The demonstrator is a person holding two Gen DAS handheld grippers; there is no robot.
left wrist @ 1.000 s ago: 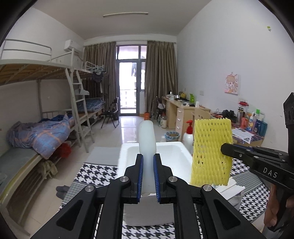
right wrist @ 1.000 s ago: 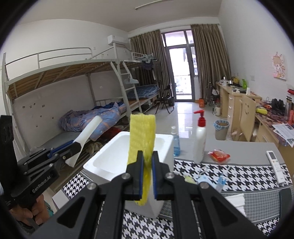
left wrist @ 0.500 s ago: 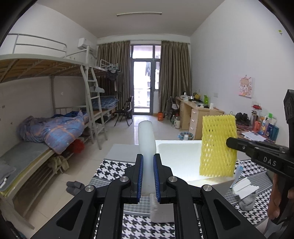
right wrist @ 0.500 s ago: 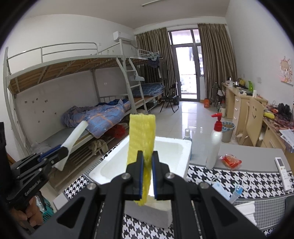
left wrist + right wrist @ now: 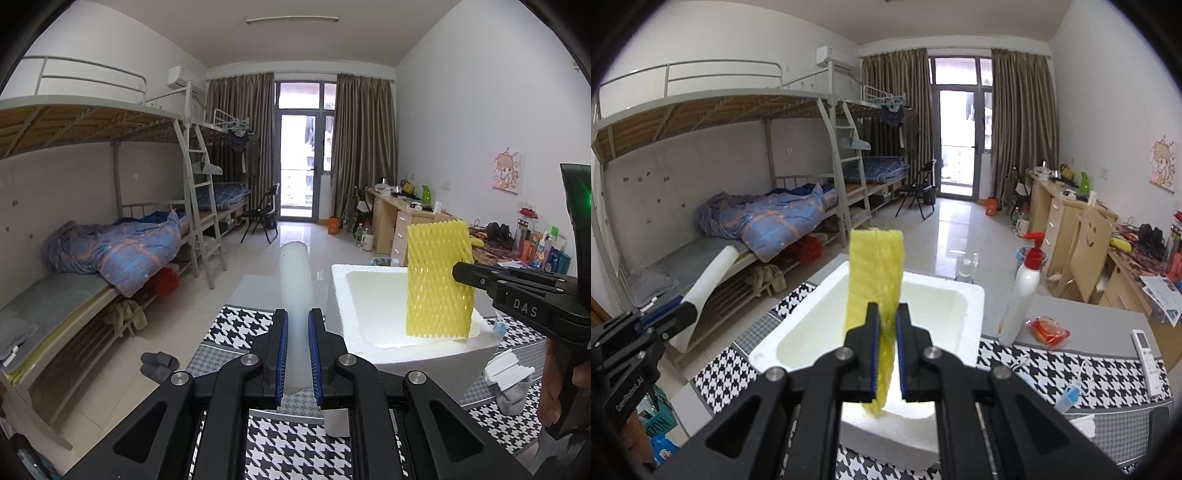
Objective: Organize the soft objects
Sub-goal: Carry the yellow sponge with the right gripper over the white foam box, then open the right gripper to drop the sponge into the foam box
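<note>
Left wrist view: left gripper [image 5: 297, 354] at 6 o'clock, blue pads clamped on a white translucent foam sheet [image 5: 295, 299] standing upright between them.
Foam sheet position: above the near left edge of the black-and-white houndstooth tablecloth [image 5: 295, 450], just left of the white polystyrene foam box [image 5: 417, 354].
Right gripper in left view: black frame [image 5: 517, 299] entering from 3 o'clock, gripping a yellow foam mesh sleeve [image 5: 437, 280] by its right edge; a hand [image 5: 561, 387] on its handle at 4 o'clock.
Right wrist view: right gripper [image 5: 887, 350] at 6 o'clock, jaws nearly closed, pinching the yellow foam mesh sleeve [image 5: 875, 273] flat and upright.
Mesh sleeve position: over the open cavity of the white polystyrene foam box [image 5: 945, 314], not resting in it.
Left gripper in right view: at 9 o'clock [image 5: 685, 312], white foam sheet [image 5: 711, 280] tilted up and right from its tips.
Table, 3 o'clock of box: white pump bottle with red top [image 5: 1023, 284], red packet [image 5: 1049, 328], white remote control [image 5: 1145, 343].
Background: metal bunk bed [image 5: 720, 122] with a blue quilt [image 5: 764, 218] at 10 o'clock.
</note>
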